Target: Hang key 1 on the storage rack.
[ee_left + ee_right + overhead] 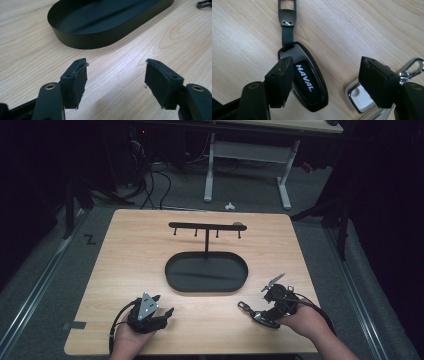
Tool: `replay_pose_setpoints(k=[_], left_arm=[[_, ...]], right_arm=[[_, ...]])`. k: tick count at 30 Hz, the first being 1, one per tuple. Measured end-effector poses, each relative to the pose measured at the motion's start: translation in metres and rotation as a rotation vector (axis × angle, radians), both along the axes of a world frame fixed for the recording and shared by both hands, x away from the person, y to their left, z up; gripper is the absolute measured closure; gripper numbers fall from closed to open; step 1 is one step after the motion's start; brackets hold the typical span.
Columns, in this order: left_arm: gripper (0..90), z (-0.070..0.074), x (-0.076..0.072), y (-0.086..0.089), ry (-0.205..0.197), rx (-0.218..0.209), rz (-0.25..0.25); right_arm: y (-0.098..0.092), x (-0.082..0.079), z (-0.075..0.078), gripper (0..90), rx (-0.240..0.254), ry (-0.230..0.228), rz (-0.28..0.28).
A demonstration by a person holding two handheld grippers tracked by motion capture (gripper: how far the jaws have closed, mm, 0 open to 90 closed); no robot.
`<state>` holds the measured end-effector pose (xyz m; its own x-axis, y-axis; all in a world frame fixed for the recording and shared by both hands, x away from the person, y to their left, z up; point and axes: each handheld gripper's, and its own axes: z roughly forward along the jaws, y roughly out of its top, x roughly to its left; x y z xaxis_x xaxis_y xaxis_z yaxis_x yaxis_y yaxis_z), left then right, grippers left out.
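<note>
The right hand-held gripper (pixel 325 82) stands wide open just above the worktop (pixel 242 37), its pads clear of everything. Directly under and between the jaws lies a black key fob (pixel 305 82), flat on the wood, its body running from near the left pad out toward the middle of the gap; the left pad overlaps its edge in the right gripper view, but whether they touch I cannot tell. A short strap (pixel 287 36) leads from the fob's far end to a metal buckle (pixel 287 15), lying straight away from the jaws. Near the right pad rests a second, white-and-chrome fob (pixel 359 97) with a snap hook (pixel 412 68), just beside the black one but apart from it.

The black fob looks small, light and rigid, with a glossy shell that is likely to slip under a shallow pinch. The best hold seems to be across its narrow sides at mid-body; the strap is limp and would let it swing.

The left hand-held gripper (pixel 116 82) is also wide open and empty, low over bare wood, with the black tray (pixel 82 41) beyond it.
</note>
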<state>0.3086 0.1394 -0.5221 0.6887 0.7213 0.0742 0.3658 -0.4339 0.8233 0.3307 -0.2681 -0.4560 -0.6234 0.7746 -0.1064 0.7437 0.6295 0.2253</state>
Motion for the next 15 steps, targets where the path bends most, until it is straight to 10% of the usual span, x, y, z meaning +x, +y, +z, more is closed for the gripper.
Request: replay_pose_setpoints(k=[15], left_arm=[[36.6,0.001,0.002,-0.001,0.044,-0.038,-0.031]], right_arm=[[0.039,0.013,-0.015,29.8,-0.014,0.125,0.086]])
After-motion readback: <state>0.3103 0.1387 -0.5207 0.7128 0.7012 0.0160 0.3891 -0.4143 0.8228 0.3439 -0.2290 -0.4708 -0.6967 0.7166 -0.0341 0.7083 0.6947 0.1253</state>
